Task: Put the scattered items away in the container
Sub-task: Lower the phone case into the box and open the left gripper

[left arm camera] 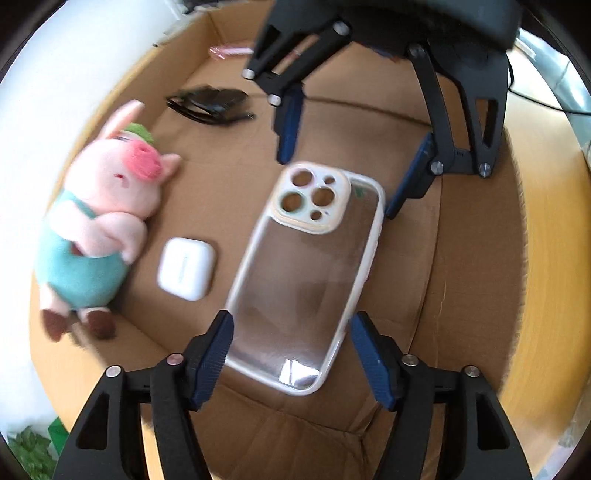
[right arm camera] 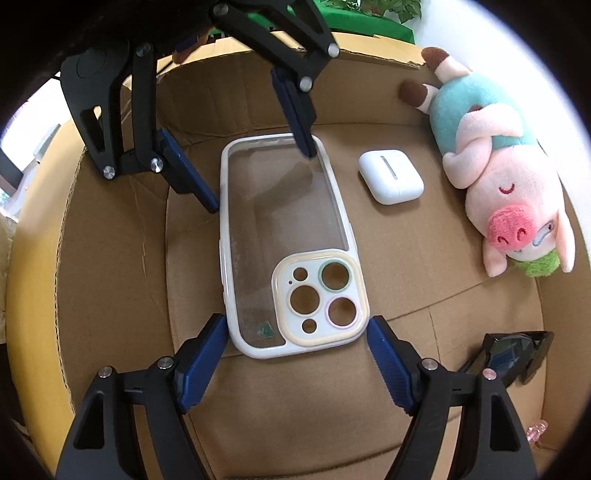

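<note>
A clear phone case point(left arm camera: 306, 277) with a white rim and cream camera frame lies lengthwise in the middle of the cardboard box point(left arm camera: 461, 258). My left gripper point(left arm camera: 290, 328) straddles its plain end, and both blue pads touch the rim. My right gripper point(right arm camera: 297, 325) straddles the camera end of the phone case point(right arm camera: 280, 206), its pads against both sides. Each gripper shows in the other's view: the right gripper point(left arm camera: 338, 184) and the left gripper point(right arm camera: 260, 177) both point steeply down into the box point(right arm camera: 110, 258). I cannot tell whether the case rests on the box floor.
In the box lie a plush pig point(right arm camera: 498, 166), a white earbud case point(right arm camera: 390, 175), black sunglasses point(right arm camera: 509, 354) and a pink clip point(right arm camera: 535, 432). Box walls rise on all sides. Green leaves point(right arm camera: 369, 11) show beyond the far wall.
</note>
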